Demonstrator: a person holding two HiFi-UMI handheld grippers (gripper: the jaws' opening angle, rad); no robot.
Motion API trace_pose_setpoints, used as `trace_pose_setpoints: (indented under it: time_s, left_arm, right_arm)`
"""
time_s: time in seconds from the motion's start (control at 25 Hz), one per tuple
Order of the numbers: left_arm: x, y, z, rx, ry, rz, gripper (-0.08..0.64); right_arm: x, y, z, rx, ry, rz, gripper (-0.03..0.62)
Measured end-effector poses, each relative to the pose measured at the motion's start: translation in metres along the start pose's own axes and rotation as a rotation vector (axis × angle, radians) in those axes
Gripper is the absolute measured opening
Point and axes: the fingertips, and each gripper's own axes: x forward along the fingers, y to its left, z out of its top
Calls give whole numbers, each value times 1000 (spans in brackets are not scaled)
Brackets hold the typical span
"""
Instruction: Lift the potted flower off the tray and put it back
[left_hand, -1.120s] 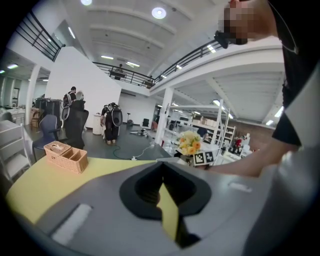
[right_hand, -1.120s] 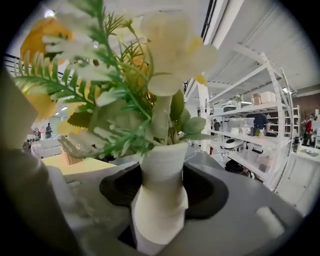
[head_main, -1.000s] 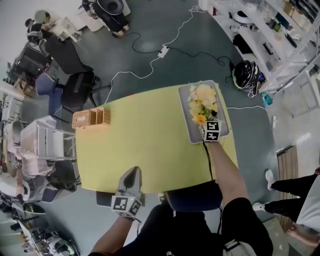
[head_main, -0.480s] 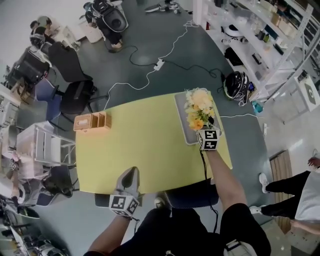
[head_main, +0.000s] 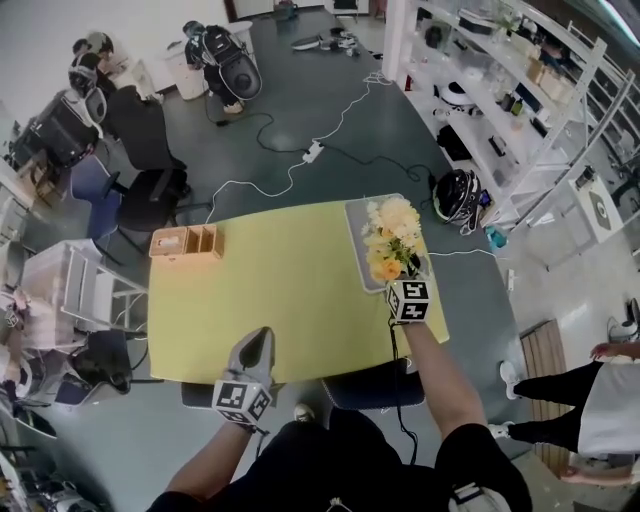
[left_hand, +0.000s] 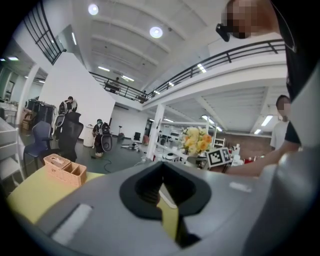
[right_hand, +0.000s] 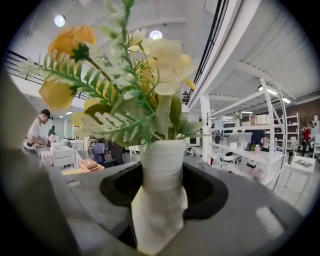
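Compared with a second ago, the right tongs (head_main: 403, 282) have risen, and with them the potted flower (head_main: 392, 240), a white ribbed pot of cream, yellow and orange artificial blooms. The bouquet now looks larger and closer to the head camera, and it covers more of the flat grey rectangular tray (head_main: 356, 222) below it. The left tongs (head_main: 260, 342) have also come up a little, near the front edge of the yellow-green tabletop (head_main: 280, 290). The right gripper view shows the right tongs pinching the pot at its lower body, one jaw on each side. The pot stands upright, with the room's shelving level behind it. In the left gripper view the blooms and the marker cube sit above the line of the tabletop. The potted flower is therefore held in the air over the near right part of the tray. The right forearm reaches straight forward from the body, with the tongs pointing ahead and only slightly downward. The left arm is bent close to the body, and its tongs point forward over the tabletop's near edge. Their jaws are pressed almost together, leaving a thin slit with nothing in it. A tan compartmented wicker box (head_main: 186, 241) stands well apart at the far left of the tabletop.
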Motion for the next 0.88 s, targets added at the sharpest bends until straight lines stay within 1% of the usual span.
trace_pose_setpoints:
  time_s: [0.32,0.56,0.72,0.88]
  left_arm:
    - [-35,-4,9,-2,-34,-21,8]
    - [-54,2,3,-9,-27,-20,8]
    - [-66,5,2,-5,-34,-16,8]
    - [-75,9,-1,-11,-41,-10,8]
  right_arm:
    - [-67,52,37,26,15,20,246]
    - [-115,88,56,31,23,43,245]
    - [-148,113,68,36,10,78,245]
    - [-175,132,81,42,-15,94,245]
